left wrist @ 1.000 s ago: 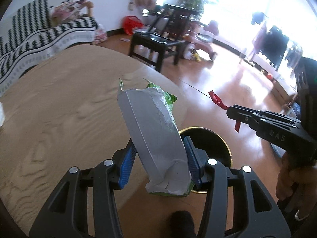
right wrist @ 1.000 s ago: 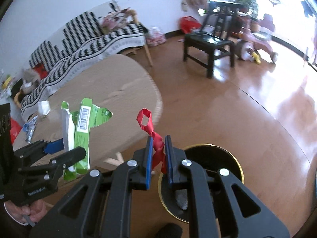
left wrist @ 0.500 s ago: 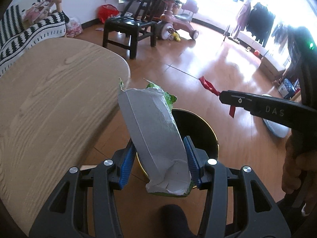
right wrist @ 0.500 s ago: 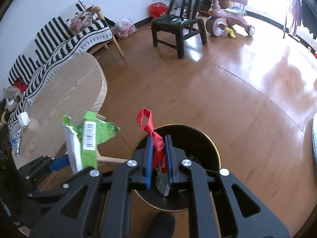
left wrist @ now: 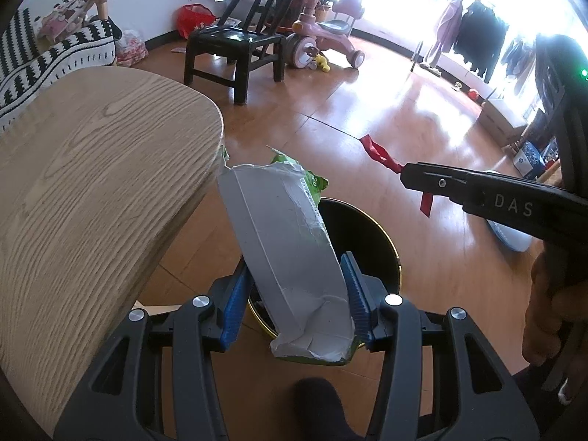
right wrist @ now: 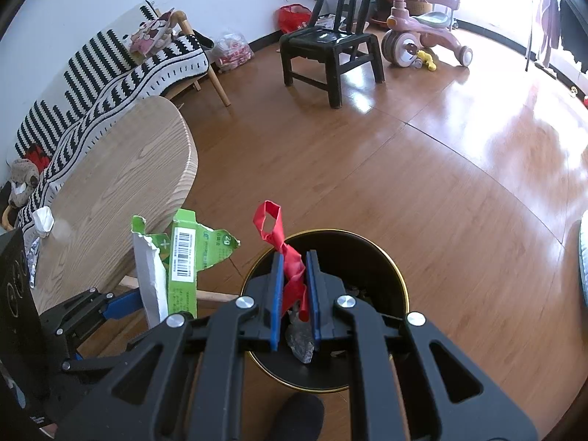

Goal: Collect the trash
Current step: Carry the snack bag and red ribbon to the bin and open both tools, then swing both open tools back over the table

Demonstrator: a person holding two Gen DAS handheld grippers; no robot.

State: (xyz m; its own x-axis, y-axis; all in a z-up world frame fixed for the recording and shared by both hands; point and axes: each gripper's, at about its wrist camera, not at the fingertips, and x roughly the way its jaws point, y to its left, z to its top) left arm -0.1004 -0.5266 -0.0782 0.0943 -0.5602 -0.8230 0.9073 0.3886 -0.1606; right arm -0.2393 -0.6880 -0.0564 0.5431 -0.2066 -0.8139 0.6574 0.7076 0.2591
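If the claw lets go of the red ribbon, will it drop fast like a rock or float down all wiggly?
Probably wiggly. The red ribbon looks thin and floppy: it twists and droops between the right claw pads, so it is likely very light. It hangs above the black bin, so it should land inside, though a light strip could drift a little.

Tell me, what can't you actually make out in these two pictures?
- Bin contents: right wrist view, mostly covered by the right gripper and its red ribbon; only a crumpled scrap shows.
- Bin's near side: left wrist view, hidden behind the torn carton in the left gripper.
- Carton's print: right wrist view, too small to read beyond "29".
- White crumpled thing on the table: too small to identify.
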